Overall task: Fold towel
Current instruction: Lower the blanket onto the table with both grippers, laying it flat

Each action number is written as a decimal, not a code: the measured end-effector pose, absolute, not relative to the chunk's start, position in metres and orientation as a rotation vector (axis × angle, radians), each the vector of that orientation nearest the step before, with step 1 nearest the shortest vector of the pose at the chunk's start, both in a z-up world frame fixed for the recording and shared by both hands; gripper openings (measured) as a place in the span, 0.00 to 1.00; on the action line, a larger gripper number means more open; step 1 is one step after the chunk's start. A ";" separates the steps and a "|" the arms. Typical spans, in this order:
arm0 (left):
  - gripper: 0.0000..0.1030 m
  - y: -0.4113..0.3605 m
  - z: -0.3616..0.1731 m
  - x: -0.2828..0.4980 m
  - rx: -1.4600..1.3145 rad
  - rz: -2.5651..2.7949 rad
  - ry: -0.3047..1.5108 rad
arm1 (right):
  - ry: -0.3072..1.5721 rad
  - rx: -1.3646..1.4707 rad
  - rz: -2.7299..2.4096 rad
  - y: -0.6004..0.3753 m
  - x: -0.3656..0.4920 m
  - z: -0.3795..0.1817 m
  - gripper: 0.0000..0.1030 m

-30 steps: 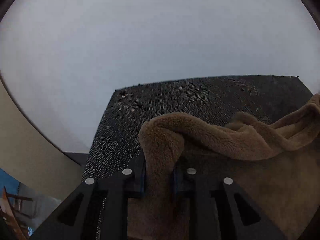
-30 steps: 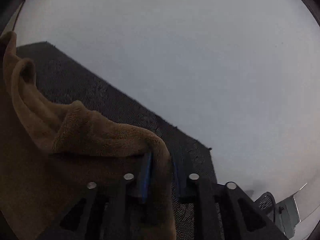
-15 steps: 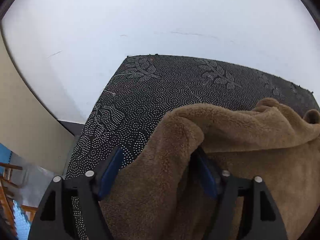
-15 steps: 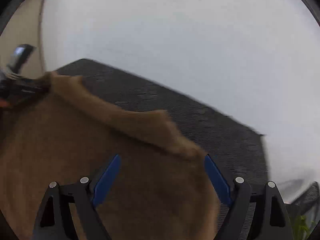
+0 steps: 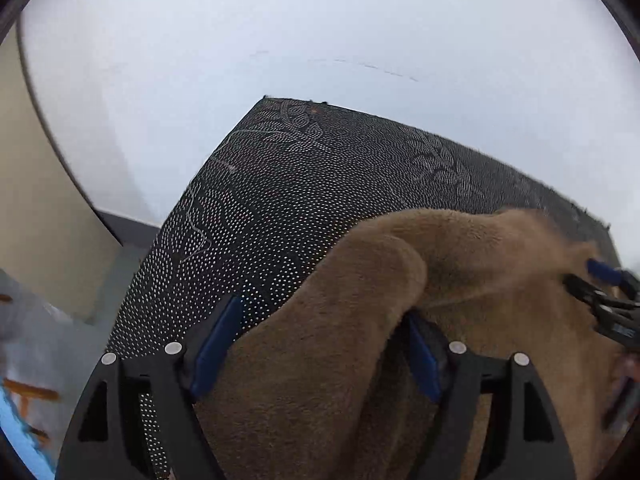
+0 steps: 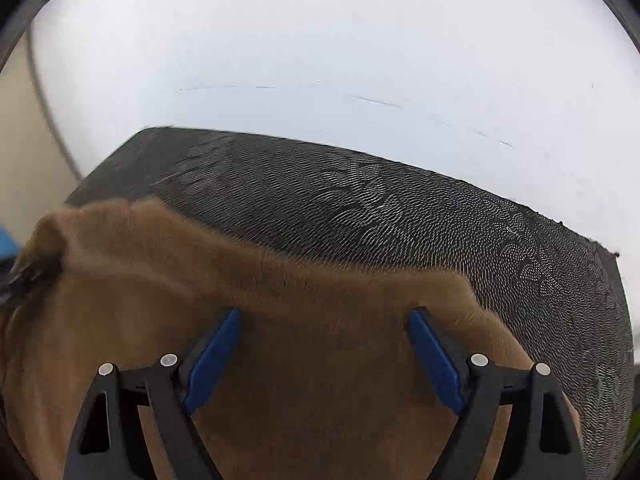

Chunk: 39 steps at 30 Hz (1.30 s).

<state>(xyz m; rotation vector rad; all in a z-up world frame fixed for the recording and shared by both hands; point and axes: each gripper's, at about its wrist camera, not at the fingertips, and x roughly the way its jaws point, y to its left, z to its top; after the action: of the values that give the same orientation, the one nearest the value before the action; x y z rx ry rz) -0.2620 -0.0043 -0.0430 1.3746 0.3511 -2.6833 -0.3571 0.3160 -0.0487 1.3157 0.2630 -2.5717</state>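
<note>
A brown fleecy towel (image 5: 360,320) lies bunched on a black dotted mat (image 5: 288,200). My left gripper (image 5: 320,340) stands open, its blue-padded fingers wide apart on either side of a raised fold of the towel. In the right wrist view the towel (image 6: 320,360) lies flatter on the mat (image 6: 440,216), its far edge running across the view. My right gripper (image 6: 324,344) is open too, hovering over the cloth near its far right corner. The right gripper (image 5: 608,300) also shows at the right edge of the left wrist view, blurred.
The mat rests on a pale white surface (image 5: 320,40) that stretches beyond its far edge. A beige wall (image 5: 36,200) and a floor strip sit at the left. The mat's right corner (image 6: 612,254) lies near the view's edge.
Both grippers went from shut on towel folds to open, letting the cloth drop. The towel now lies lower and flatter on the mat, and both grippers have tilted downward.
</note>
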 end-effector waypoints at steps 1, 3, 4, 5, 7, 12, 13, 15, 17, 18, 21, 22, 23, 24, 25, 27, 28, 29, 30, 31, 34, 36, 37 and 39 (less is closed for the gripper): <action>0.78 -0.004 -0.043 -0.261 1.372 -2.685 0.357 | 0.261 1.323 -2.582 0.313 -0.359 -0.052 0.85; 0.78 -0.003 -0.042 -0.261 1.371 -2.686 0.359 | 0.263 1.327 -2.602 0.309 -0.361 -0.055 0.87; 0.78 -0.002 -0.042 -0.261 1.370 -2.686 0.358 | 0.276 1.317 -2.610 0.307 -0.360 -0.054 0.87; 0.78 -0.002 -0.042 -0.261 1.370 -2.686 0.355 | 0.295 1.309 -2.616 0.306 -0.359 -0.052 0.87; 0.78 -0.001 -0.043 -0.261 1.369 -2.687 0.357 | 0.304 1.267 -2.661 0.308 -0.353 -0.048 0.87; 0.78 0.000 -0.041 -0.258 1.368 -2.689 0.364 | 0.172 1.137 -2.630 0.294 -0.330 -0.019 0.88; 0.79 -0.001 -0.041 -0.258 1.369 -2.690 0.363 | 0.168 1.134 -2.592 0.286 -0.325 -0.017 0.88; 0.79 -0.001 -0.041 -0.257 1.371 -2.690 0.361 | 0.164 1.137 -2.524 0.268 -0.324 -0.019 0.88; 0.79 0.000 -0.041 -0.257 1.374 -2.690 0.359 | 0.172 1.156 -2.478 0.250 -0.327 -0.029 0.88; 0.80 0.000 -0.040 -0.256 1.375 -2.691 0.357 | 0.182 1.173 -2.473 0.244 -0.328 -0.035 0.88; 0.80 0.000 -0.041 -0.256 1.379 -2.691 0.351 | 0.235 1.288 -2.443 0.235 -0.337 -0.056 0.93; 0.81 0.000 -0.041 -0.256 1.380 -2.691 0.349 | 0.250 1.272 -2.446 0.233 -0.336 -0.052 0.94; 0.81 0.000 -0.041 -0.256 1.381 -2.691 0.348 | 0.263 1.287 -2.439 0.231 -0.337 -0.053 0.99; 0.81 0.000 -0.040 -0.256 1.382 -2.691 0.347 | 0.272 1.287 -2.431 0.231 -0.338 -0.054 0.99; 0.81 0.000 -0.040 -0.256 1.383 -2.691 0.345 | 0.275 1.287 -2.432 0.231 -0.339 -0.055 0.99; 0.81 0.000 -0.040 -0.256 1.385 -2.691 0.344 | 0.275 1.287 -2.432 0.232 -0.341 -0.055 0.99; 0.82 -0.001 -0.040 -0.257 1.388 -2.692 0.344 | 0.271 1.287 -2.431 0.233 -0.341 -0.054 0.99; 0.82 -0.001 -0.041 -0.258 1.391 -2.692 0.343 | 0.262 1.286 -2.432 0.235 -0.340 -0.052 0.99; 0.83 -0.001 -0.041 -0.259 1.395 -2.692 0.338 | 0.255 1.286 -2.436 0.237 -0.338 -0.050 0.99; 0.84 -0.001 -0.041 -0.259 1.398 -2.692 0.332 | 0.253 1.293 -2.453 0.240 -0.333 -0.046 0.99; 0.86 -0.005 -0.039 -0.259 1.414 -2.716 0.393 | 0.216 1.282 -2.471 0.246 -0.306 -0.028 0.99; 0.88 -0.012 -0.038 -0.259 1.429 -2.741 0.466 | 0.166 1.256 -2.442 0.253 -0.275 -0.013 0.99; 0.88 -0.015 -0.037 -0.259 1.437 -2.754 0.502 | 0.146 1.248 -2.425 0.256 -0.258 -0.006 0.99; 0.88 -0.035 -0.029 -0.247 1.432 -2.791 0.729 | 0.121 1.279 -2.368 0.259 -0.229 -0.002 0.99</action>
<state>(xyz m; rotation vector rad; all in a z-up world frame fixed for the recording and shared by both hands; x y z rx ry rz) -0.2468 -0.0345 -0.0293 1.4323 0.7293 -2.7909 -0.2288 0.2588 -0.0019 1.2793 0.1213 -2.3678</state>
